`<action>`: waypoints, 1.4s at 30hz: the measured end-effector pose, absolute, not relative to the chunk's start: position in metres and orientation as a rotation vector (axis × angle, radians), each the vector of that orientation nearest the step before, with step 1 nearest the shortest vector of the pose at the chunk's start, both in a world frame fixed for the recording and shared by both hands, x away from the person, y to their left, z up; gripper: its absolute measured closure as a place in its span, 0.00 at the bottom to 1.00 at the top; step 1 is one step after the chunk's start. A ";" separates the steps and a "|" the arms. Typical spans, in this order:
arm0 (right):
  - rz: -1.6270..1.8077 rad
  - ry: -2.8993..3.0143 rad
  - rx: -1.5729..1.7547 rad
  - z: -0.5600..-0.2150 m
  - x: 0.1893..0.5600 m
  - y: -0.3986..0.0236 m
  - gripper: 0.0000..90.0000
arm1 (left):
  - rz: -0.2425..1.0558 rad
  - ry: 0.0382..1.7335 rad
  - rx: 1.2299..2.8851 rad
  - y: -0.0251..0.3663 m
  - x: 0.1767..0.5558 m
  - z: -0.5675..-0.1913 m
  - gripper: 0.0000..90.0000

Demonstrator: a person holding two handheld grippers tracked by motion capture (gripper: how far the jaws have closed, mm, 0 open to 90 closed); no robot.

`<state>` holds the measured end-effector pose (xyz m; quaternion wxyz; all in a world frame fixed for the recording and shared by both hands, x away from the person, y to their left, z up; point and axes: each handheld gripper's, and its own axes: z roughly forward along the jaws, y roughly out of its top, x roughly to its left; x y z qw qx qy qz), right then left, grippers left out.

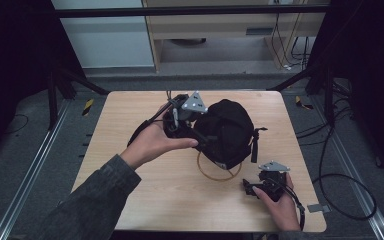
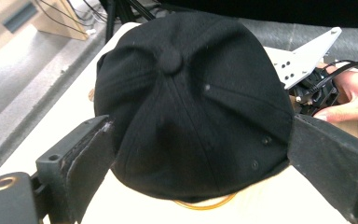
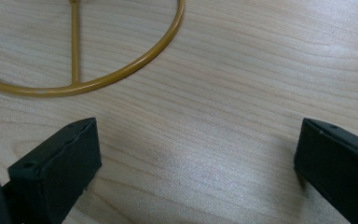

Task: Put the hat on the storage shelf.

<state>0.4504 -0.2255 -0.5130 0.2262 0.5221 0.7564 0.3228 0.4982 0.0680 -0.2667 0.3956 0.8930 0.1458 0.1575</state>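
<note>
Left gripper [image 2: 196, 158], jaws spread wide either side of the black cap [image 2: 191, 102] near the table's [image 1: 145, 200] far edge; no pad visibly presses. Right gripper [image 3: 196, 163], open over bare wood, reveals the brass ring stand [image 3: 121, 70].

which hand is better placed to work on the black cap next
Left, probably. The left gripper is right at the black cap, jaws open on either side of its crown. The right gripper rests apart on the table, open over bare wood.

Dim room with dark edges; the table [image 1: 180, 200] is evenly lit from above; a soft sheen, slight blur.
</note>
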 end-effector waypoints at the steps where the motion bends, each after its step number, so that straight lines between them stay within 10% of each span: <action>1: 0.891 2.085 1.436 -0.513 0.450 -0.226 0.01 | 0.396 0.366 2.264 0.071 0.496 -0.269 0.08; 42: 0.893 2.083 1.442 -0.513 0.449 -0.225 0.01 | 0.426 0.617 2.309 0.188 0.461 -0.358 0.05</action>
